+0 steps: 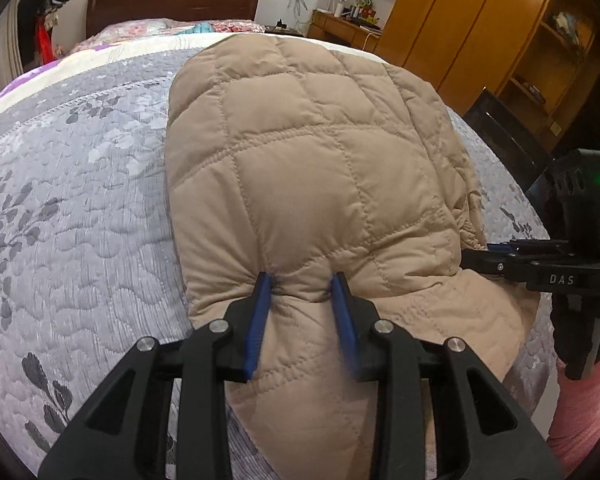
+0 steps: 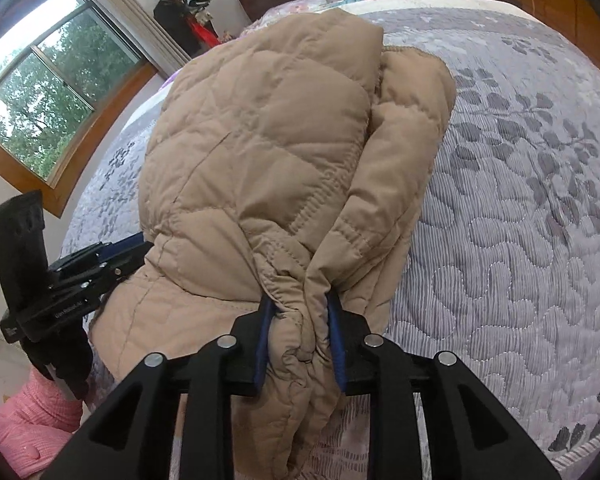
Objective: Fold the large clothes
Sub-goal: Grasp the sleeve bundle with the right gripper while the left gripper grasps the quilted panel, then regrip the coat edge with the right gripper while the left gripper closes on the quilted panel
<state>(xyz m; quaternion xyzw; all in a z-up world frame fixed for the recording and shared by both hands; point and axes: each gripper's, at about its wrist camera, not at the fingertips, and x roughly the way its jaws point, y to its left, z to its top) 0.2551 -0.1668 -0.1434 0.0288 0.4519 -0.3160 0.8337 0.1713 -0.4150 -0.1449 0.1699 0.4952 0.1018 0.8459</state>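
A tan quilted jacket [image 1: 308,168] lies folded in a long bundle on the bed; it also shows in the right wrist view [image 2: 260,128]. My left gripper [image 1: 302,284] is shut on a bunched fold at the jacket's near edge, blue pads pinching the fabric. My right gripper [image 2: 298,304] is shut on a gathered wad of the jacket's other near corner. The right gripper also shows in the left wrist view [image 1: 496,258] at the jacket's right side, and the left gripper in the right wrist view [image 2: 128,250] at its left side.
A grey quilted bedspread [image 1: 80,208] with a leaf pattern covers the bed. A dark wooden headboard [image 1: 172,0] stands at the far end. Wooden wardrobes [image 1: 472,28] and a desk stand to the right. A window [image 2: 32,92] is on the left wall.
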